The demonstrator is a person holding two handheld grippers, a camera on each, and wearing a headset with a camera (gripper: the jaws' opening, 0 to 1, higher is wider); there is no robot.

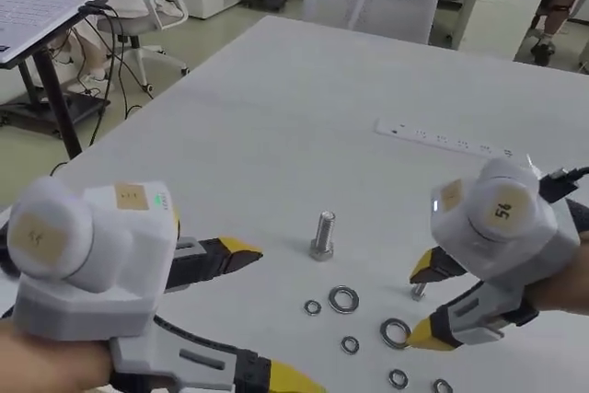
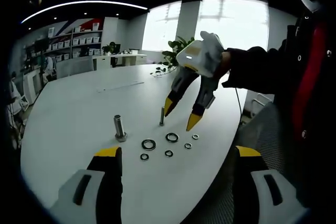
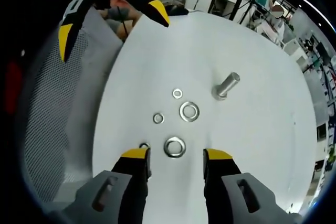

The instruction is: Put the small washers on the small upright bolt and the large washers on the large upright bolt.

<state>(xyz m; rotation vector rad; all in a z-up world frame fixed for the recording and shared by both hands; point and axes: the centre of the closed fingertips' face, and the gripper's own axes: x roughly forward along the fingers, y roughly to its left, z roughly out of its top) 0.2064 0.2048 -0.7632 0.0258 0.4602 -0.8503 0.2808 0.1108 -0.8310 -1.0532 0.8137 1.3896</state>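
Right tool has its jaws spread wide, gripping nothing, poised over a large washer lying flat on the table, small bolt just beside. Left tool gapes open too, empty. Large bolt stands upright near the other washers.

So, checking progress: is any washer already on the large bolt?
No, the large bolt stands bare; the washers lie loose on the table.

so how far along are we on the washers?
Nothing done: large bolt and small bolt both bare, six washers loose on the table. Nothing in hand: right gripper open above a large washer, left gripper open and empty. All six left.
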